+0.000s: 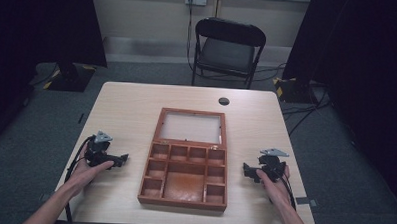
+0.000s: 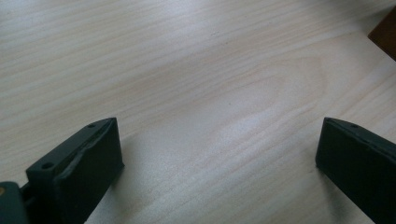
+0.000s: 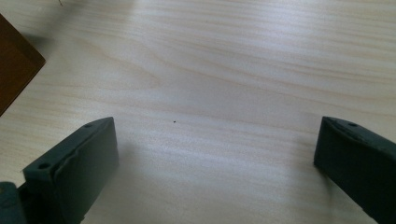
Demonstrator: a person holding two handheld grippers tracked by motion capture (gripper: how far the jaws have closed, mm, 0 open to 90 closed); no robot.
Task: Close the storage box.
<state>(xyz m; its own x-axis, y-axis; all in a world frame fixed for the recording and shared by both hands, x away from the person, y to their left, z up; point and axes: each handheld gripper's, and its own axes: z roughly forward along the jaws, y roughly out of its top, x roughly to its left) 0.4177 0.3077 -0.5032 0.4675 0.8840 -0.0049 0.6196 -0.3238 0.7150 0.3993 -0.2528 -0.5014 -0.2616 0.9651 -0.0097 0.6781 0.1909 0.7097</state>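
A reddish-brown wooden box (image 1: 185, 176) with several empty compartments lies in the middle of the light wooden table (image 1: 126, 104), its glass-paned lid (image 1: 191, 128) folded flat behind it. My left gripper (image 1: 120, 160) rests on the table to the left of the box, open, jaws pointing at it. My right gripper (image 1: 247, 171) rests to the right of the box, open too. In the left gripper view the jaws stand wide over bare wood, gripper (image 2: 217, 154), with a box corner (image 2: 385, 32) at the upper right. The right gripper (image 3: 215, 151) sees a box corner (image 3: 16, 70) at its left.
A black folding chair (image 1: 227, 48) stands beyond the table's far edge. A round cable hole (image 1: 224, 101) sits near the far edge. Dark curtains hang at both sides, with stand bases and cables on the grey floor. Bare tabletop flanks the box.
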